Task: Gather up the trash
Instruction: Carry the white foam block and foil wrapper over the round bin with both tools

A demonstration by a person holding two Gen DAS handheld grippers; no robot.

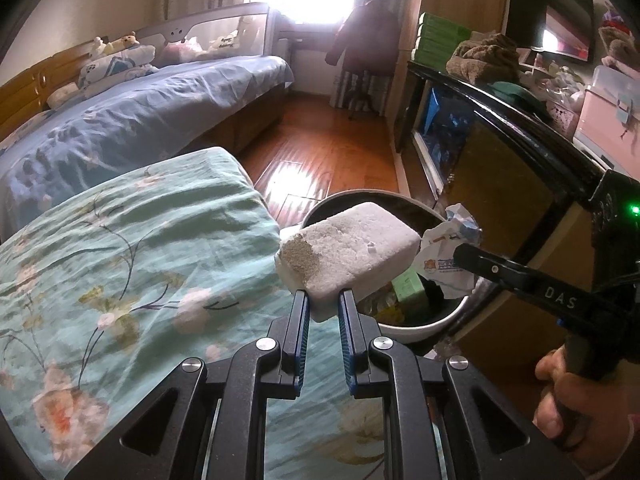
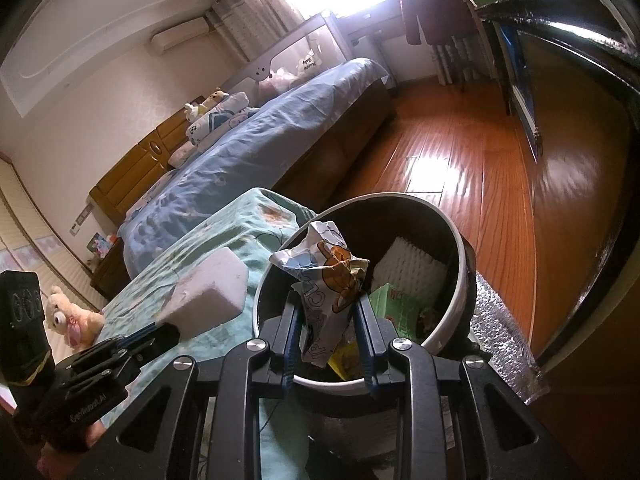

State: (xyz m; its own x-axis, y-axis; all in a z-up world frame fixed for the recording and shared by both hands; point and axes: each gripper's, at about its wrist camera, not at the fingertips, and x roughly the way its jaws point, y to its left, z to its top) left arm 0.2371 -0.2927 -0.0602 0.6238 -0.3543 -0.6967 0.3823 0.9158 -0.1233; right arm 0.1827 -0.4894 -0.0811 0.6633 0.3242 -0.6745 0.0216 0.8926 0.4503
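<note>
My left gripper [image 1: 323,298] is shut on a white foam block [image 1: 348,252] with a grey, dirty patch, holding it over the near rim of the round bin [image 1: 420,330]. The same foam block [image 2: 208,292] shows at the left of the right wrist view, above the green floral bedcover [image 2: 224,236]. My right gripper [image 2: 326,312] is shut on a crumpled cartoon-print wrapper [image 2: 324,276], which hangs over the open bin [image 2: 460,248]. That wrapper [image 1: 448,248] also appears beside the foam in the left wrist view. White ribbed foam [image 2: 412,268] and green packaging [image 2: 396,304] lie inside the bin.
A green floral bedcover [image 1: 120,260] lies left of the bin. A blue bed [image 1: 140,112] stands behind it. A dark cabinet [image 1: 500,140] with clutter on top runs along the right. Wooden floor [image 1: 320,152] stretches toward the window. A plush toy [image 2: 72,316] sits at far left.
</note>
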